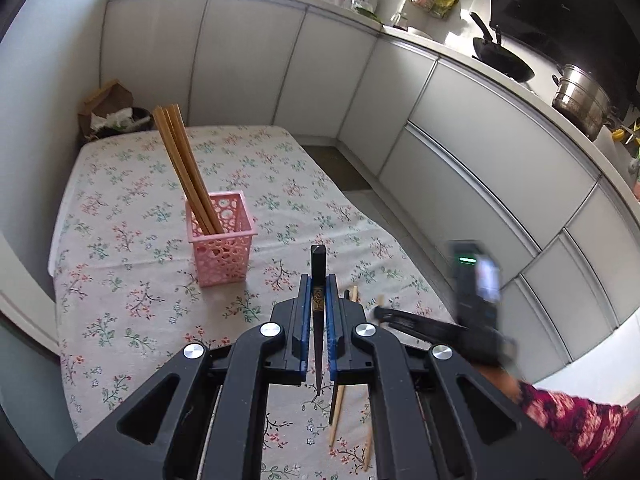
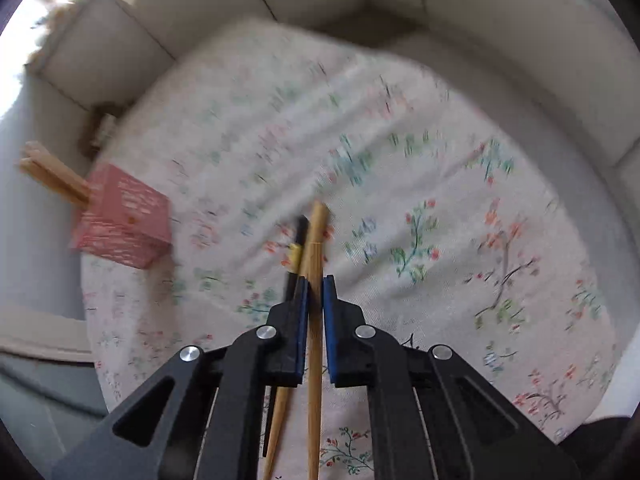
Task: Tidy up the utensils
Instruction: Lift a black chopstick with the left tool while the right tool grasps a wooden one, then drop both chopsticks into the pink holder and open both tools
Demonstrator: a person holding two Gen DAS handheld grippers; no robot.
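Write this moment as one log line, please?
left gripper: shut on black chopstick | right gripper: around wooden chopstick, grip unclear | pink basket: holds wooden chopsticks

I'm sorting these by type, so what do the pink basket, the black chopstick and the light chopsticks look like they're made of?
Pink basket: looks like molded plastic, with perforated walls. Black chopstick in the left gripper: dark, smooth, maybe lacquered wood or plastic. Light chopsticks in the basket: tan and matte, likely bamboo or wood.

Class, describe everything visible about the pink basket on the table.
The pink basket is a small square holder, plastic by its look, with walls pierced by round holes and a solid rim. It stands upright on the floral tablecloth. Several wooden chopsticks stand inside, leaning toward its back-left corner. Neither gripper touches it.
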